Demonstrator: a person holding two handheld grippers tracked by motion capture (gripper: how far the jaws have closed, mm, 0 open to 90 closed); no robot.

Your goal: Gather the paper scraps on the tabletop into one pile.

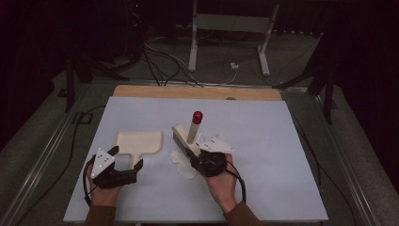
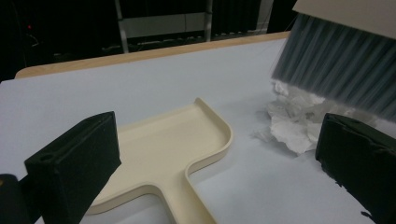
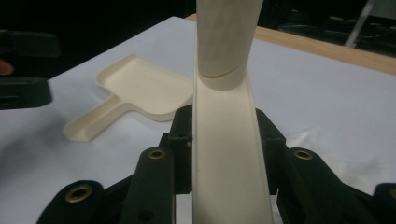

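On the tabletop [image 1: 263, 141] the cream dustpan [image 1: 139, 142] lies flat, its handle between the open jaws of the left tool [image 1: 126, 157]. The right tool [image 1: 195, 157] grips the brush [image 1: 181, 139], sweeping crumpled paper [image 2: 292, 123]. Next, I think, push it leftward into the pan.

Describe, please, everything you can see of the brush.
The brush is cream, plastic-looking, with a long flat head, grey bristles underneath and a round handle rising at a tilt to a red cap. The right gripper is shut on the head's near end, its jaws pressing both sides. The bristles point down at the table, their tips at crumpled white paper. A cream dustpan lies to its left, apart.
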